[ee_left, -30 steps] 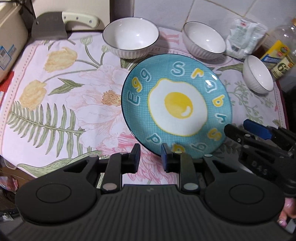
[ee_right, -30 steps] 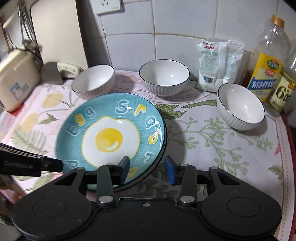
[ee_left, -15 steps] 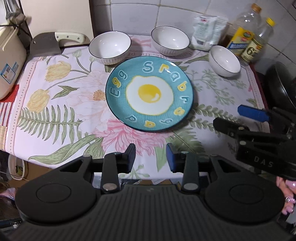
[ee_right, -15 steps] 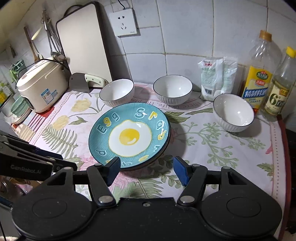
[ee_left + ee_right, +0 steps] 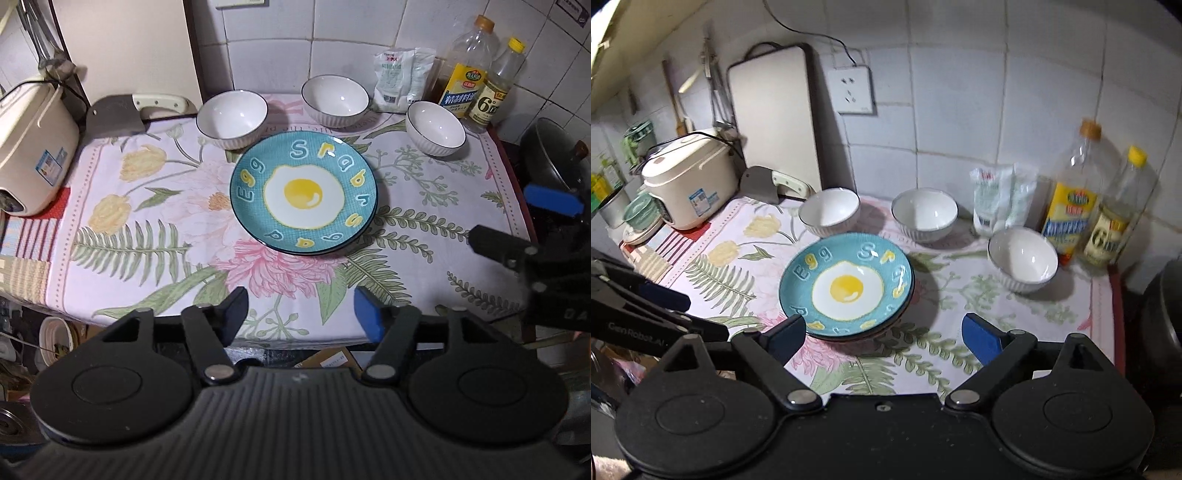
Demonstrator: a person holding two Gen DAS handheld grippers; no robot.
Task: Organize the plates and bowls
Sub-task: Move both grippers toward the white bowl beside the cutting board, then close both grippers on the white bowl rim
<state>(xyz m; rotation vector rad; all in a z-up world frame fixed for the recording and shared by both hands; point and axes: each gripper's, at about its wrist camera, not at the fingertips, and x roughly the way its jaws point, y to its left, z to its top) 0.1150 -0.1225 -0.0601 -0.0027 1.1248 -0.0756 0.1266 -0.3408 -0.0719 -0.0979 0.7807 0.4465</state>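
Note:
A teal plate with a fried-egg picture (image 5: 303, 194) (image 5: 846, 286) lies in the middle of the flowered cloth, stacked on at least one darker plate. Three white ribbed bowls stand behind it: left bowl (image 5: 232, 119) (image 5: 829, 211), middle bowl (image 5: 335, 99) (image 5: 924, 213), right bowl (image 5: 436, 127) (image 5: 1022, 259). My left gripper (image 5: 300, 308) hangs above the table's front edge, its jaws opening, nothing between them. My right gripper (image 5: 883, 332) is raised in front of the plates, jaws opening wide and empty; it also shows at the right (image 5: 517, 229).
A cream rice cooker (image 5: 689, 177) stands at the left and a cleaver (image 5: 122, 114) lies behind it. A white packet (image 5: 1001, 201) and two oil bottles (image 5: 1071, 195) stand at the back right. A dark wok (image 5: 554, 158) sits beyond the right edge. A cutting board (image 5: 775, 118) leans on the wall.
Both grippers have let go of the teal plate, risen and drawn back from it. Their jaws have spread wider. The plate stays lying on the stack.

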